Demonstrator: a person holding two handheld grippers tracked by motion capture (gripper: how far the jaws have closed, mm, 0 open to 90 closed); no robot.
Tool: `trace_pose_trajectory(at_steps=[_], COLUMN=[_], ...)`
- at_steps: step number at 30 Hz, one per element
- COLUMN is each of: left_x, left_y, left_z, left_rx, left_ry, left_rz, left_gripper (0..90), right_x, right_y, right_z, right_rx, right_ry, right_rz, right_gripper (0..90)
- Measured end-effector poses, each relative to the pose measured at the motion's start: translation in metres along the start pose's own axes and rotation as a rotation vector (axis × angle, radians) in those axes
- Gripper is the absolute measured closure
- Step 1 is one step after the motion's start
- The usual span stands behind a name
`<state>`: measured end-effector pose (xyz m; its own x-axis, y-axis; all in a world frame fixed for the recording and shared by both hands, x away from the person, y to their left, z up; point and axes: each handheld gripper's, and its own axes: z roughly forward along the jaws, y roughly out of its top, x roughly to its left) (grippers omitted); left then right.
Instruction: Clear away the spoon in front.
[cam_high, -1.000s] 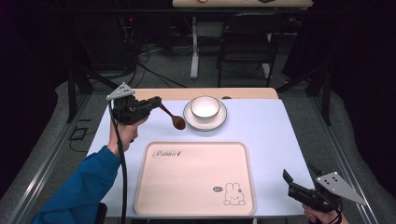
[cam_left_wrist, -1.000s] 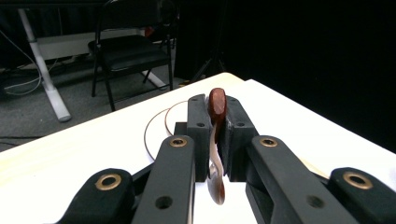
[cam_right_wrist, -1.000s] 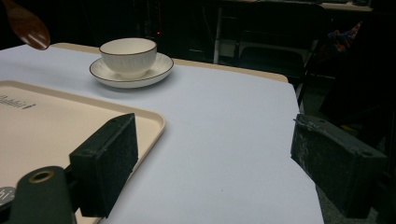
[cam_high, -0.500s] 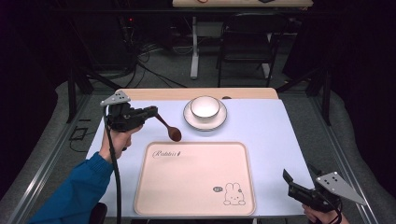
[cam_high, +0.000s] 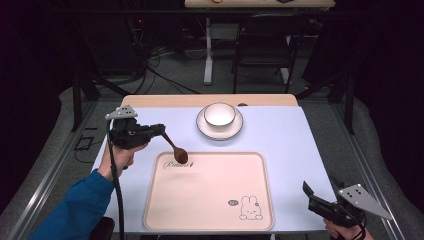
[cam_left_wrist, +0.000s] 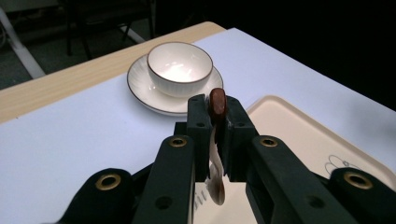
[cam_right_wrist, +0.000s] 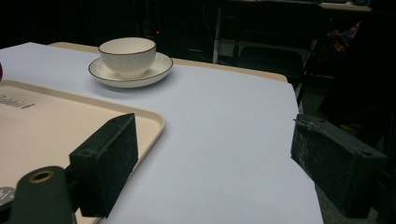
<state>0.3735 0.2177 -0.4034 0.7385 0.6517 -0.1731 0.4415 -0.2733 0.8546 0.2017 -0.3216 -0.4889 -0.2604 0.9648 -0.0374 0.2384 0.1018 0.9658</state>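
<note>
High view: our left gripper clamps the wooden spoon by its handle, bowl end over the tray's far-left corner.

Left gripper view: handle pinched firmly; spoon looks light, stiff, slick.

Right gripper view: our right gripper has wide, empty jaws.

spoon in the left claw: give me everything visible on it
The spoon is dark reddish-brown, wood by the look, with a slim handle and a rounded bowl. The left claw is shut on the handle end; in the left gripper view the handle end sits pinched between the two black jaws. It slopes down and away from the claw, bowl lowest, over the near-left corner of the beige tray. Whether the bowl touches the tray is unclear.
</note>
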Motion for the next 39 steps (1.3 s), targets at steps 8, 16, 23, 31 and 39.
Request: trace_pose_trajectory(at_steps=[8,16,23,31,39], left_x=[-0.001,-0.003,-0.002,0.007,0.013], left_y=[-0.008,-0.020,-0.031,-0.029,-0.031], left_z=[-0.002,-0.004,0.000,0.011,0.026], left_rx=[0.048,0.135,0.187,0.209,0.196], left_ry=[-0.022,-0.069,-0.092,-0.105,-0.076], left_rz=[-0.004,-0.007,-0.025,-0.048,-0.069], left_gripper=[83.9,83.9,83.8,83.5,81.6], right_x=[0.000,0.000,0.000,0.000,0.000], right_y=[0.000,0.000,0.000,0.000,0.000], right_z=[0.000,0.000,0.000,0.001,0.001], right_rx=[-0.002,-0.002,0.000,0.001,-0.001], right_ry=[0.000,-0.003,-0.001,-0.002,-0.003], right_rz=[0.002,-0.004,-0.002,0.001,-0.001], right_gripper=[14.1,14.1,14.1,14.1,14.1])
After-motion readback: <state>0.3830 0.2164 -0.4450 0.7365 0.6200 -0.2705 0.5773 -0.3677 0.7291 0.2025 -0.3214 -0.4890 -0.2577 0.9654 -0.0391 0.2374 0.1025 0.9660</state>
